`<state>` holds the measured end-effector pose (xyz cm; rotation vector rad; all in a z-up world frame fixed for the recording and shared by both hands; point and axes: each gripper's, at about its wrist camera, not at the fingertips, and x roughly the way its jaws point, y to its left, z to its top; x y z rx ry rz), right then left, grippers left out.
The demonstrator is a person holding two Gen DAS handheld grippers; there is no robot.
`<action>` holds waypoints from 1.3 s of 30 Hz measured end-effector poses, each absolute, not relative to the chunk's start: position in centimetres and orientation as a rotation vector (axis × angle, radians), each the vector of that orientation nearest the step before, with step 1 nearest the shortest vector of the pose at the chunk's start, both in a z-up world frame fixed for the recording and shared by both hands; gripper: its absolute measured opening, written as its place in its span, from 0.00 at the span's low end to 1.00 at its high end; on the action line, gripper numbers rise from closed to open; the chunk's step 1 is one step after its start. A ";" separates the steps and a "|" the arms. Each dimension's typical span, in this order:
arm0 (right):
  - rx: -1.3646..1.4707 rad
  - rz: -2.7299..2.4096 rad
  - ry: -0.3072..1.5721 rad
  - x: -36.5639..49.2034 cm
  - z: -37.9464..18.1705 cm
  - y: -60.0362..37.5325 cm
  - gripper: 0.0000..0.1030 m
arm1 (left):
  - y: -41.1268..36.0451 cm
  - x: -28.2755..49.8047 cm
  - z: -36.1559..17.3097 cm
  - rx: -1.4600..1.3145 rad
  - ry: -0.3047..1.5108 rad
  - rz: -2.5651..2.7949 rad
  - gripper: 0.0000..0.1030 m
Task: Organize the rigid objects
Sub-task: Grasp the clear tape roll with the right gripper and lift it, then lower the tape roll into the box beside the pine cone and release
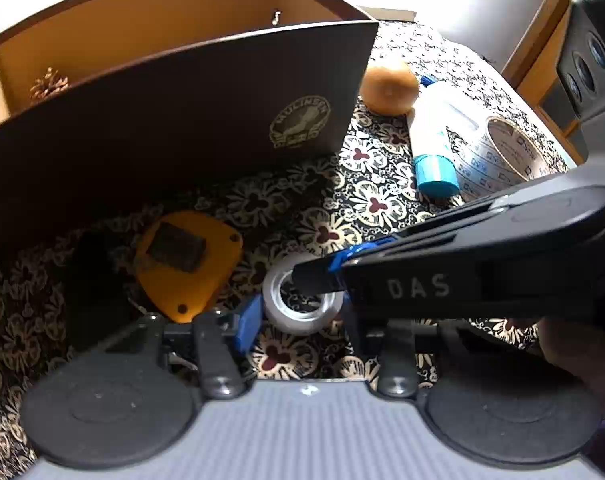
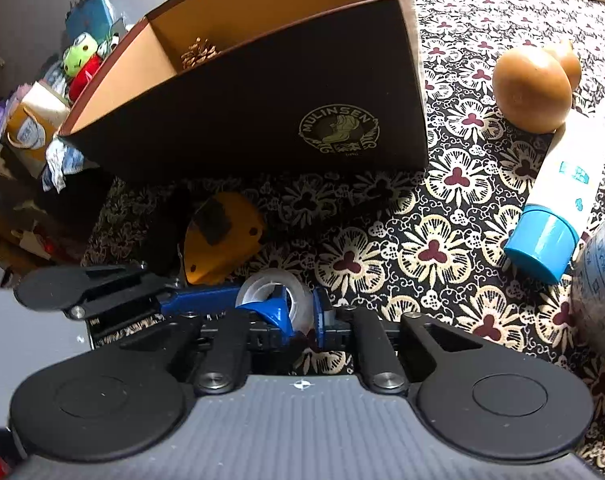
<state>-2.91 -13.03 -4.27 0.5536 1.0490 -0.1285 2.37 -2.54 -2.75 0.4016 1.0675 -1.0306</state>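
While the small tape roll point(image 1: 302, 300) lies on the patterned cloth point(image 1: 382, 200) before the brown box point(image 1: 182, 120), both grippers are closed on it: the left gripper point(image 1: 298, 312) across its outside, the right gripper point(image 2: 298, 312) seemingly through the rim. One grip should be released before lifting. The yellow piece point(image 1: 190, 260) crowds the left.
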 end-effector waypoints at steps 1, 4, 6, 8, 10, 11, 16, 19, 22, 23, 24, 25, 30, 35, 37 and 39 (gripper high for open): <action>0.549 -0.130 1.054 -2.9 -4.2 -12.9 0.00 | -2.5 2.4 -2.8 0.405 1.068 -1.035 0.37; 0.558 -0.138 1.048 -3.4 -3.3 -13.1 0.00 | -2.5 2.4 -2.6 0.410 1.075 -1.055 0.37; 0.559 -0.153 1.023 -3.9 -2.0 -13.4 0.00 | -2.5 2.2 -2.3 0.416 1.070 -1.074 0.37; 0.552 -0.174 0.978 -4.5 0.1 -13.9 0.00 | -2.6 2.0 -1.3 0.424 1.046 -1.100 0.37; 0.544 -0.194 0.929 -4.8 2.2 -14.6 0.00 | -2.8 1.8 0.2 0.422 1.010 -1.136 0.37; 0.536 -0.202 0.901 -4.8 3.3 -14.9 0.00 | -2.9 1.9 1.1 0.416 0.989 -1.156 0.37; 0.444 -0.197 0.741 -1.9 8.6 -16.0 0.00 | -3.6 2.8 6.5 0.390 0.813 -1.231 0.37; 0.398 -0.164 0.668 1.0 10.3 -16.7 0.00 | -3.8 4.8 9.7 0.369 0.701 -1.223 0.37; 0.370 -0.117 0.643 5.4 10.1 -16.7 0.00 | -3.9 8.1 11.8 0.328 0.652 -1.189 0.37; 0.376 -0.105 0.657 6.9 9.6 -16.8 0.00 | -3.8 9.3 12.3 0.325 0.638 -1.173 0.37; 0.389 -0.091 0.678 8.4 8.8 -16.8 0.00 | -3.7 10.5 12.6 0.326 0.631 -1.156 0.37; 0.401 -0.078 0.698 9.5 7.9 -16.8 0.00 | -3.7 11.8 12.6 0.330 0.637 -1.141 0.37; 0.487 -0.020 0.837 14.3 2.7 -16.2 0.00 | -3.5 18.1 9.0 0.347 0.777 -1.066 0.37; 0.574 0.021 0.960 17.4 -0.4 -15.5 0.00 | -2.3 21.9 4.2 0.367 0.936 -0.986 0.38; 0.602 0.033 0.999 18.3 -0.7 -15.4 0.00 | -2.0 22.8 2.7 0.380 0.983 -0.953 0.39; 0.645 0.041 1.033 19.3 -1.0 -15.4 0.00 | -2.1 23.5 2.0 0.397 1.012 -0.923 0.40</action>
